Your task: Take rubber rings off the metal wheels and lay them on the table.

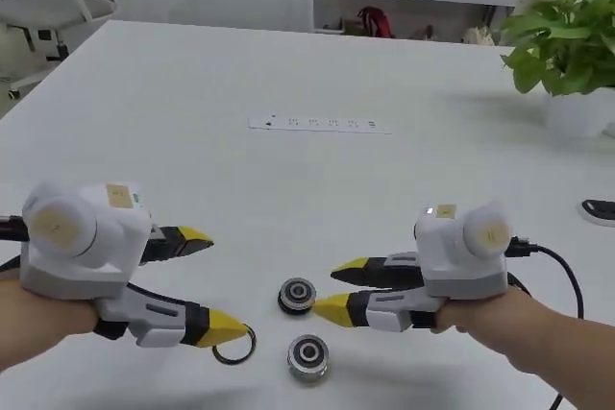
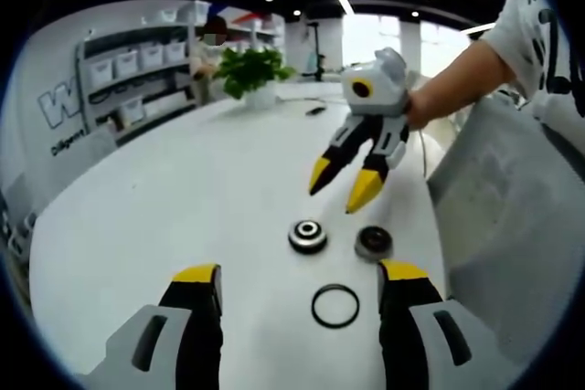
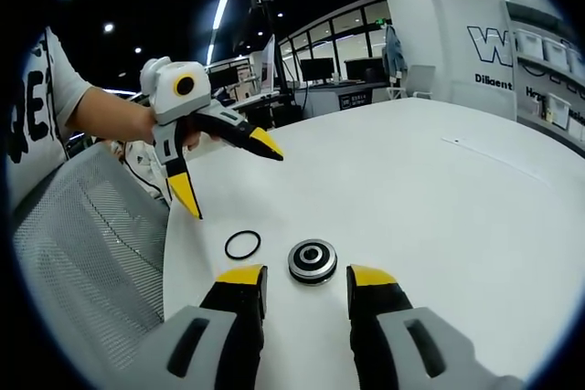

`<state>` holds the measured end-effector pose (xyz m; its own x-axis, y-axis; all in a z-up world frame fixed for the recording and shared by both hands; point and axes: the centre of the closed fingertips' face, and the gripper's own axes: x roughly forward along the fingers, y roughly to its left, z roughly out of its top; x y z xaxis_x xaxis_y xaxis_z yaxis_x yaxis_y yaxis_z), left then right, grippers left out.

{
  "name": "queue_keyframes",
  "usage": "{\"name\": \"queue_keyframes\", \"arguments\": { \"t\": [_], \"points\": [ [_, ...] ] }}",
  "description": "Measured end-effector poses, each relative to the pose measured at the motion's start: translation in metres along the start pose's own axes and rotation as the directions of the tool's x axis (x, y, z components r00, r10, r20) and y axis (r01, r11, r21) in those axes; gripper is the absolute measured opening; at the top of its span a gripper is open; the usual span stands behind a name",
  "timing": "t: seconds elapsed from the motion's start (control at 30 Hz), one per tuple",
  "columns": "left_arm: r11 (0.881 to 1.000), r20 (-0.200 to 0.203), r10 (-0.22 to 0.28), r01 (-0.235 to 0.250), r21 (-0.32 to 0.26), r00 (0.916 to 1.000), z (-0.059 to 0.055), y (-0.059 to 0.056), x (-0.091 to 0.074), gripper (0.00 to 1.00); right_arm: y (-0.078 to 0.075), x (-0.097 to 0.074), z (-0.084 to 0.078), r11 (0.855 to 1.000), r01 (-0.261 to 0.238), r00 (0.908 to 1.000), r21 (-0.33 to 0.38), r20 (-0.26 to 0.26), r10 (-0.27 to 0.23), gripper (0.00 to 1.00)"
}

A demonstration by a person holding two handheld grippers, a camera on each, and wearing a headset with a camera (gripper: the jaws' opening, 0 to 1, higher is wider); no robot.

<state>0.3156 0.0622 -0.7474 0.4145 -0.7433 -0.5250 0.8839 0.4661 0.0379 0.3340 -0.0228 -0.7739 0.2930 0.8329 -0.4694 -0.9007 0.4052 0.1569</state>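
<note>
Left tool (image 2: 300,273) spread near ring (image 2: 335,306), right tool (image 3: 306,273) spread facing wheel (image 3: 313,261); head view: second wheel (image 1: 308,353).

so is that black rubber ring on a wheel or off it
Off. The black ring lies flat on the table by the left claw, touching neither of the wheels.

bright, even | ceiling lights overhead | soft shadows | fisheye-warped edges
</note>
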Motion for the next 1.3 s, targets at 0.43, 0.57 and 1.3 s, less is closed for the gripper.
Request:
{"name": "queue_keyframes", "arguments": {
  "t": [0.43, 0.57, 1.3],
  "points": [
    [1.0, -0.016, -0.01, 0.01, 0.006, 0.9998, 0.0, 0.002, 0.011, 0.7, -0.005, 0.0, -0.005, 1.0, 0.013, 0.9998, -0.011, -0.017, -0.013, 0.3],
    [1.0, -0.021, -0.013, 0.013, 0.007, 0.9997, 0.0, 0.003, 0.014, 0.69, -0.004, 0.002, -0.006, 1.0, 0.007, 0.9999, -0.001, -0.013, -0.007, 0.29],
    [0.999, -0.029, -0.035, 0.034, -0.007, 0.999, -0.001, 0.002, 0.028, 0.66, -0.003, 0.011, -0.015, 1.0, -0.007, 0.9992, -0.012, -0.04, 0.006, 0.28]
  ]
}}
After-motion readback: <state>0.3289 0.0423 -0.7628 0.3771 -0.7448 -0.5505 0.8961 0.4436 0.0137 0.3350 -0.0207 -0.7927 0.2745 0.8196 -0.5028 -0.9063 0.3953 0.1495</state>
